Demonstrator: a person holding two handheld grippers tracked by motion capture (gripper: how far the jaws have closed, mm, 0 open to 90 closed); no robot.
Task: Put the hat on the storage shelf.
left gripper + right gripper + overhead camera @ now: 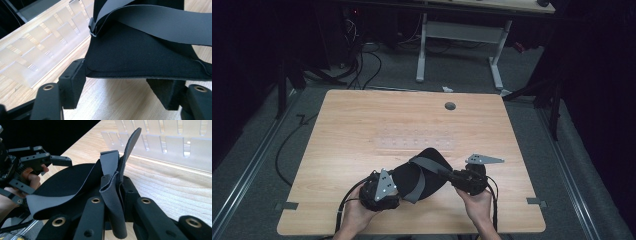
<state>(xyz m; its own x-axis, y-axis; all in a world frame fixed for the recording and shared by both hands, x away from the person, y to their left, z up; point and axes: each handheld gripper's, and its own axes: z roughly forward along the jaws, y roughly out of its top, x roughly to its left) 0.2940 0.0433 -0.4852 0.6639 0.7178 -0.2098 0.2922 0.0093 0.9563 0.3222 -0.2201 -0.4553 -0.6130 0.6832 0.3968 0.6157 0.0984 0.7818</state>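
A wooden table (362, 130) in a dim workroom carries one dark object near its front edge: a black fabric pad (419, 176) crossed by a grey strap (421, 172), held between two hand-held grippers. Beyond it, on the middle of the table, lies a clear plastic strip of small slots (414, 141); seen from either gripper, the slots appear empty, and no other container is in sight. The pad is lifted partly off the wood, its near edge raised and its body sagging between the two holds. The left gripper (117, 86) stands wide apart, one jaw at each side beneath the pad's stitched hem, so the fabric seems to rest between them rather than be pinched; whether either jaw presses it cannot be told. The right gripper (117, 202) is closed narrow on a folded bunch of the grey strap and pad edge, which stands up between its jaws. A person's hands hold each tool from the table's near side. By its drape and curl the pad looks light, soft and limp, likely to fold or slide when moved, though not fragile; the strap's smooth face may slip. The firmest places to take hold appear to be the stitched hem and the strap near its small buckle (92, 27).
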